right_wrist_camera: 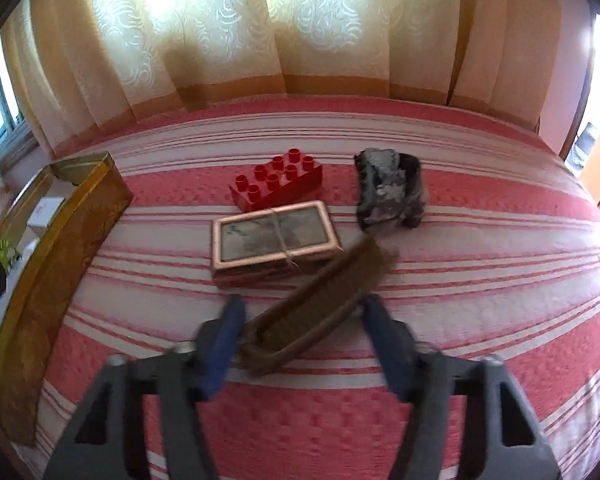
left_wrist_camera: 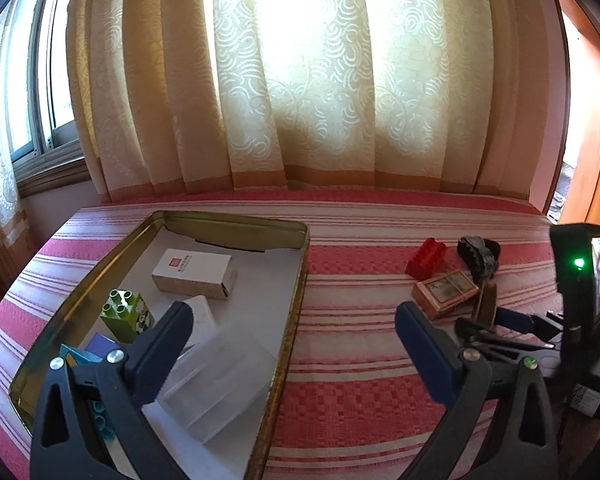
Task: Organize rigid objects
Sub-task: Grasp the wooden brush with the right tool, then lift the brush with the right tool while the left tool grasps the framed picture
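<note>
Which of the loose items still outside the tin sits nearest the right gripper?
The brown oblong piece, lying between the open right gripper fingers; red brick, framed box and grey lump lie farther.

Pink-and-white striped woven bedspread (right_wrist_camera: 460, 280), cream swirl-patterned curtain (left_wrist_camera: 320, 80) at twelve o'clock, gold metal tray (left_wrist_camera: 236, 226), red studded plastic brick (right_wrist_camera: 278, 184), green studded block (left_wrist_camera: 126, 314), copper-edged rectangular box (right_wrist_camera: 274, 236), blue-padded gripper fingers (left_wrist_camera: 424, 344)

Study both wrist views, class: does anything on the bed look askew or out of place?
Yes. The brown oblong object lies slanted between the open fingers of the right gripper, askew to the bedspread's stripes. It, the red brick, bound box and grey lump sit outside the gold tin.
</note>
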### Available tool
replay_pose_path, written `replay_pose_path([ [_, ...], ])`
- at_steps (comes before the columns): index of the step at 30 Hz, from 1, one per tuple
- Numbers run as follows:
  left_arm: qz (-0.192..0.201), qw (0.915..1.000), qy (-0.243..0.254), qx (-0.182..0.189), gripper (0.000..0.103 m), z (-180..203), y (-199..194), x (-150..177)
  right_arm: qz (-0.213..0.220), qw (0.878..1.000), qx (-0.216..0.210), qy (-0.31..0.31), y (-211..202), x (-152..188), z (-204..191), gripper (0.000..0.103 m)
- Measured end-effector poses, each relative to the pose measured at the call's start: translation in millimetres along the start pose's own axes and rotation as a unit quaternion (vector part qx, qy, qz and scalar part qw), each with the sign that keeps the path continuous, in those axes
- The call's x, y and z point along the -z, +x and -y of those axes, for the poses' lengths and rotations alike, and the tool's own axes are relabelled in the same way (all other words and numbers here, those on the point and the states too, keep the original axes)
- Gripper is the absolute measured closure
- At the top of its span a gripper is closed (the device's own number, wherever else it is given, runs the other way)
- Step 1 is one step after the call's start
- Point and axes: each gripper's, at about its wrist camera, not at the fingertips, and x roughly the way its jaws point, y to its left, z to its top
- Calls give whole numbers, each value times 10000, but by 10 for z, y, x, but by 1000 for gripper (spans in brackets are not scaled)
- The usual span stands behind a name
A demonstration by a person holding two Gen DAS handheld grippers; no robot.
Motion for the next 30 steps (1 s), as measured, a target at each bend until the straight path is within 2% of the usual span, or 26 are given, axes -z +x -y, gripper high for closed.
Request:
replay_pose_path([
  [2,-10,10000,60,33,1,49,-7,-5,19,10000,-66,-49,-13,26,82,63],
  [6,-148,9995,228,176,1,198,31,-6,42,9997,-221,-69,-50,91,298,75],
  [8,-256,9989,305,246,0,309,78,-7,57,9995,-317,-5,-58,107,424,77],
  [14,-543,9958,563,482,1,699,249,-12,91,9982,-548,217,-62,126,693,77],
  [18,-858,9920,592,708,1,910,420,-22,183,9983,-490,243,-84,131,823,77],
  [23,-947,9916,657,593,1,1030,572,-83,114,9984,-510,208,-65,119,929,77],
  [25,-916,9921,635,570,1,1048,603,-124,84,9987,-506,59,-50,96,908,71],
  [26,-912,9922,627,568,1,1048,624,-133,68,9989,-458,-36,-35,68,886,59],
  [27,-915,9923,621,553,1,1052,647,-140,62,9989,-448,-96,-21,42,873,54],
  [30,-977,9920,618,498,1,1065,730,-136,51,9987,-492,-111,43,-44,869,54],
])
